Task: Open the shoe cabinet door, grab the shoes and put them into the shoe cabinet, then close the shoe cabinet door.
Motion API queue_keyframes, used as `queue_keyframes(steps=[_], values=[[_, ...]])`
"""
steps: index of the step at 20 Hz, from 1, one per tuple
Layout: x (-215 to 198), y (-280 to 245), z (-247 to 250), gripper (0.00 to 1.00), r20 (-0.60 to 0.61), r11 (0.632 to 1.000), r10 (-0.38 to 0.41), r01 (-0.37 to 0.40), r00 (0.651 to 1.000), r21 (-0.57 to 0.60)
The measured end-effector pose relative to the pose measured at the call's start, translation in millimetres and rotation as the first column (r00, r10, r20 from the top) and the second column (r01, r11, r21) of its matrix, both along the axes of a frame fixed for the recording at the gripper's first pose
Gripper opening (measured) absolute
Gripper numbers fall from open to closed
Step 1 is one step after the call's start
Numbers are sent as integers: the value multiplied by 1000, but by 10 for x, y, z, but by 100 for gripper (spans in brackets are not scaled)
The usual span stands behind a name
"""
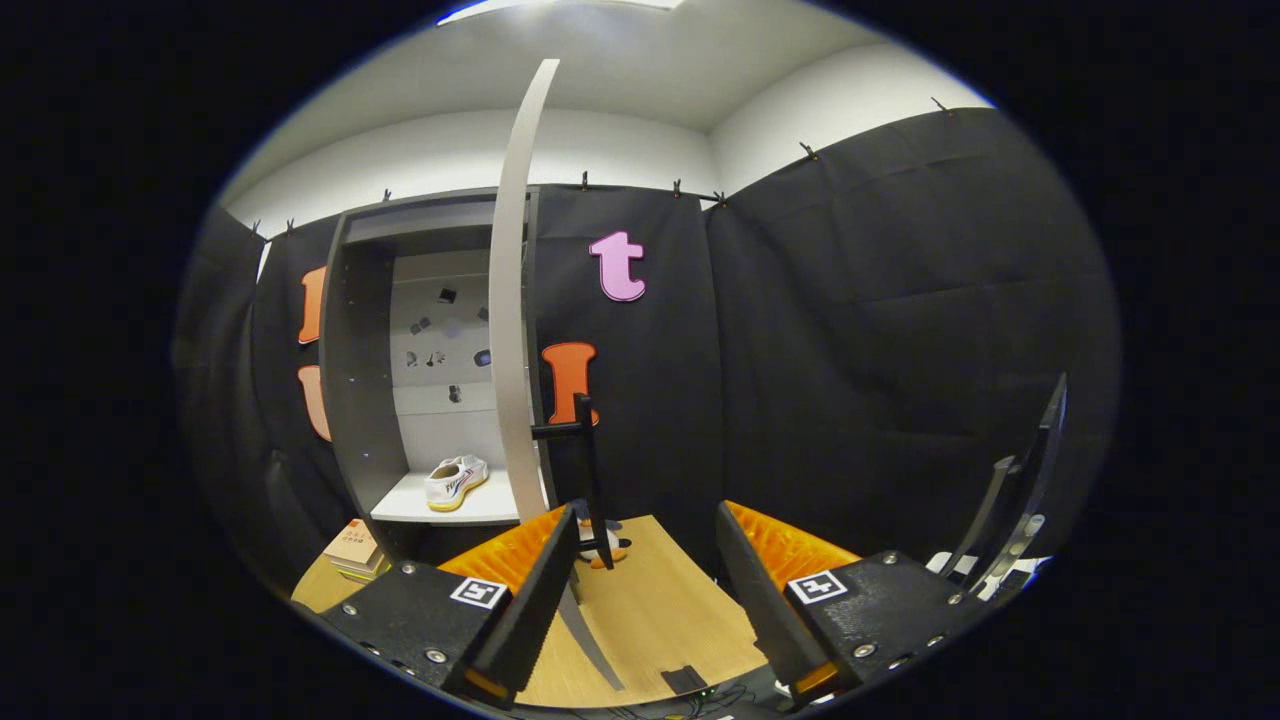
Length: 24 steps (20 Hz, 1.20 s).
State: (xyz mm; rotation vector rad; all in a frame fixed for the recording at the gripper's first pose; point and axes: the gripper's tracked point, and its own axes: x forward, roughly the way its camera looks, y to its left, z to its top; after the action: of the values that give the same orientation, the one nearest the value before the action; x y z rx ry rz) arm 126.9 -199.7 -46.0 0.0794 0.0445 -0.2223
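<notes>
The shoe cabinet (360, 380) stands ahead and to the left, its door (512, 330) swung out edge-on toward me. A black bar handle (588, 450) sticks out from the door just beyond my left finger. A white shoe with a yellow sole (455, 482) rests on the cabinet's white shelf (470, 508). A second shoe (604, 549) lies on the wooden floor behind the handle, mostly hidden. My gripper (645, 585) is open, nothing between its fingers, and hangs to the right of the door's edge.
A stack of cardboard boxes (352, 550) sits on the wooden floor (660, 610) below the cabinet's left side. Black cloth walls close the booth to the right. A dark metal frame (1020, 490) leans at the far right. Cables and a small black box (690, 680) lie near me.
</notes>
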Motion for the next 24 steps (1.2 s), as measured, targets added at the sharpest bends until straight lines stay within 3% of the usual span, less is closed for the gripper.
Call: queue_keyframes(steps=[10, 17, 24], values=[[78, 133, 49, 87, 4, 995, 71, -71, 997, -70], [74, 556, 7, 86, 29, 983, 185, -185, 982, -12], [117, 1120, 28, 86, 42, 941, 338, -339, 940, 1]])
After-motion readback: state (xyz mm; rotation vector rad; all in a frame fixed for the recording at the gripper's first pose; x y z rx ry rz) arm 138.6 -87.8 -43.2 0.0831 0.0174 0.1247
